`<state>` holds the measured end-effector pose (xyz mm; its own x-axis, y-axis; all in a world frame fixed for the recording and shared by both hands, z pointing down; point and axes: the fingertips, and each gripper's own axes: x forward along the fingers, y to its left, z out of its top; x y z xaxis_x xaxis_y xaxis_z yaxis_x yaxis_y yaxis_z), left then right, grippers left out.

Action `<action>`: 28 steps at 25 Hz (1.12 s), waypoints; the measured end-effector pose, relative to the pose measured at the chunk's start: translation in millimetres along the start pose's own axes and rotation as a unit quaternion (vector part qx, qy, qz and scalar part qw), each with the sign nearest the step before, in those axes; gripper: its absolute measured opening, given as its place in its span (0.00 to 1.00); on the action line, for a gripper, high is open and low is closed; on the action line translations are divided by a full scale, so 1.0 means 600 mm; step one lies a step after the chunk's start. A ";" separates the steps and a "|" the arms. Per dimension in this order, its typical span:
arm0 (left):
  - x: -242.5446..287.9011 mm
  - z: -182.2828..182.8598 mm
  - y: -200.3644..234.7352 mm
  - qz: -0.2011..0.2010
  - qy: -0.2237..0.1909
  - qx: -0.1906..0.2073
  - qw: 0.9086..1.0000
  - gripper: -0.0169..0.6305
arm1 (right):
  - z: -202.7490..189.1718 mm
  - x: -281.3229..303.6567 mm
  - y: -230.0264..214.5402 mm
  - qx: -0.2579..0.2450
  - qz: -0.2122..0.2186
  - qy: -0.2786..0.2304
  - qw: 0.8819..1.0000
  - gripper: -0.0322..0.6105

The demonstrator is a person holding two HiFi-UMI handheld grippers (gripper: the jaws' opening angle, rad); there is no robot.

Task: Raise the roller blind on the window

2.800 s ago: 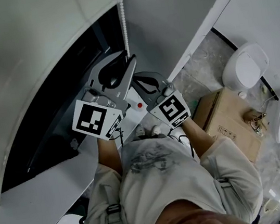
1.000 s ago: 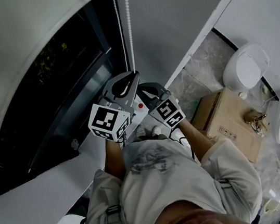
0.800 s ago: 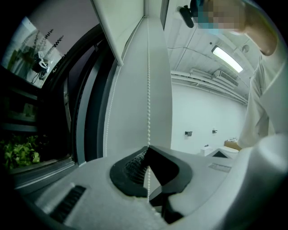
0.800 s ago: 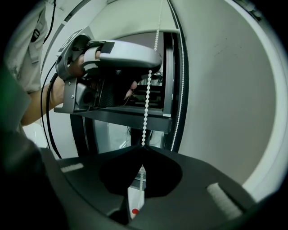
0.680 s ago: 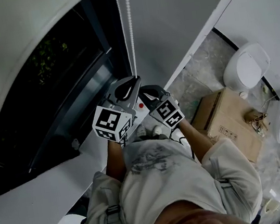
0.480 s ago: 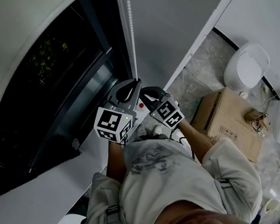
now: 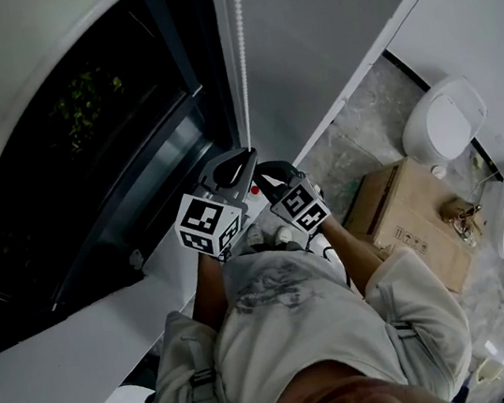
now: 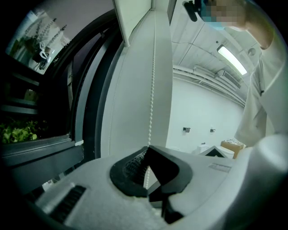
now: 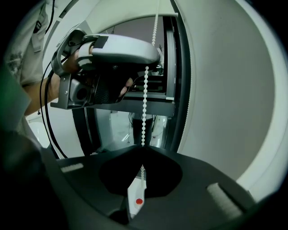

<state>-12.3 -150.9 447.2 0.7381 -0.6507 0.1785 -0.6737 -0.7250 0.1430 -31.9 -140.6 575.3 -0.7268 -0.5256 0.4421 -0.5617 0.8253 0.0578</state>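
Progress looks good: the roller blind (image 7: 13, 72) sits high over the window (image 7: 101, 144), some pulling likely left. We clamp the bead chain (image 7: 241, 55) in left tool (image 7: 245, 159) and right tool (image 7: 264, 169)

Dark window (image 7: 68, 177); grey wall (image 7: 327, 13); marbled floor (image 7: 364, 119); cardboard box (image 7: 413, 218).

You'll find no legible words or numbers here: your two marker cubes (image 7: 207, 226) carry only black-and-white square patterns, and the dark print on the cardboard box (image 7: 416, 217) is too small to read
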 end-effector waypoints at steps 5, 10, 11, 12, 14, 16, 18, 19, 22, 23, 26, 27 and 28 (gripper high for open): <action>-0.001 0.003 0.001 0.000 0.000 0.003 1.000 0.04 | 0.004 -0.004 -0.002 -0.005 -0.009 -0.006 1.000 0.07; -0.005 0.008 0.007 0.006 -0.003 0.006 1.000 0.04 | 0.021 -0.019 -0.004 -0.008 -0.018 -0.021 1.000 0.08; -0.006 0.008 0.008 0.007 -0.003 0.006 1.000 0.04 | 0.028 -0.024 -0.007 -0.007 -0.021 -0.027 0.999 0.09; -0.007 0.008 0.010 0.009 -0.004 0.006 1.000 0.04 | 0.038 -0.031 -0.011 -0.005 -0.024 -0.034 0.999 0.09; -0.007 0.008 0.012 0.011 -0.004 0.006 1.000 0.04 | 0.062 -0.046 -0.022 -0.001 -0.031 -0.049 0.998 0.10; -0.008 0.008 0.013 0.013 -0.004 0.005 1.000 0.04 | 0.091 -0.063 -0.034 0.001 -0.037 -0.068 0.997 0.11; -0.008 0.007 0.016 0.015 -0.003 0.005 1.000 0.04 | 0.126 -0.082 -0.044 0.001 -0.042 -0.091 0.995 0.11; -0.009 0.007 0.017 0.017 -0.003 0.006 1.000 0.04 | 0.146 -0.092 -0.048 -0.001 -0.045 -0.104 0.994 0.11; -0.011 0.008 0.018 0.019 -0.003 0.007 1.000 0.04 | 0.213 -0.126 -0.054 -0.007 -0.047 -0.147 0.988 0.12; -0.011 0.008 0.018 0.020 -0.003 0.007 1.000 0.04 | 0.236 -0.136 -0.054 -0.013 -0.046 -0.162 0.986 0.12; -0.012 0.008 0.017 0.021 -0.004 0.006 1.000 0.04 | 0.301 -0.160 -0.050 -0.045 -0.042 -0.209 0.976 0.13; -0.012 0.007 0.017 0.021 -0.004 0.006 1.000 0.04 | 0.319 -0.166 -0.048 -0.052 -0.041 -0.220 0.973 0.13; -0.012 0.007 0.016 0.021 -0.004 0.006 1.000 0.04 | 0.335 -0.171 -0.046 -0.056 -0.040 -0.229 0.971 0.13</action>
<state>-23.8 -154.4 443.1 0.7096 -0.6822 0.1762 -0.7036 -0.6996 0.1246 -21.1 -150.8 348.3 -0.7972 -0.6037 -0.0107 -0.5949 0.7824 0.1842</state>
